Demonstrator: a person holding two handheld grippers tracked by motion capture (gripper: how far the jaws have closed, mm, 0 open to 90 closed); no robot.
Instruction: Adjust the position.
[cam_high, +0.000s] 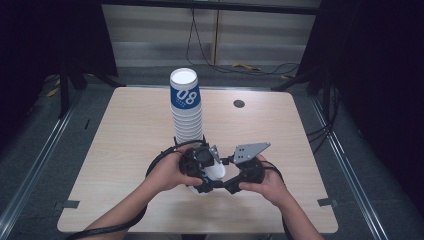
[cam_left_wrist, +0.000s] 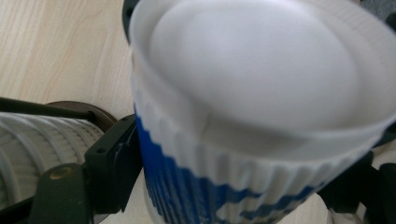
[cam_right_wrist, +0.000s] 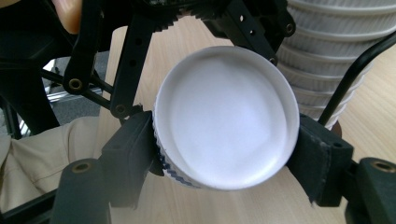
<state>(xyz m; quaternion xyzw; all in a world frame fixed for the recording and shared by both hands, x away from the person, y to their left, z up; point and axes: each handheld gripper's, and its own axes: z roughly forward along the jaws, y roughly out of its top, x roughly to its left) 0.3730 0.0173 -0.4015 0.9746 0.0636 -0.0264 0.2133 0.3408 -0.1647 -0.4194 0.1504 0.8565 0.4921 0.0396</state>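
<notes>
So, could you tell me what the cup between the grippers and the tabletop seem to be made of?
The cup: probably paper, matte white with a ribbed, blue-printed sleeve, like the stacked cups. The tabletop: light wood-grain surface, likely laminate, smooth with low sheen.

Beyond my gripper (cam_high: 216, 181) the pale wood worktop (cam_high: 130, 140) ends at grey floor (cam_high: 150, 75), where cables (cam_high: 240, 65) trail below a light slatted wall (cam_high: 160, 35); dark curtains (cam_high: 380, 75) flank both sides.

Both forearms reached in from below, hands close together. The left hand (cam_high: 167, 172) held the left gripper (cam_high: 204, 172), the right hand (cam_high: 267, 182) the right gripper (cam_right_wrist: 224, 154). Each gripper's jaws were clamped on opposite sides of one cup (cam_right_wrist: 226, 116) between them.
</notes>
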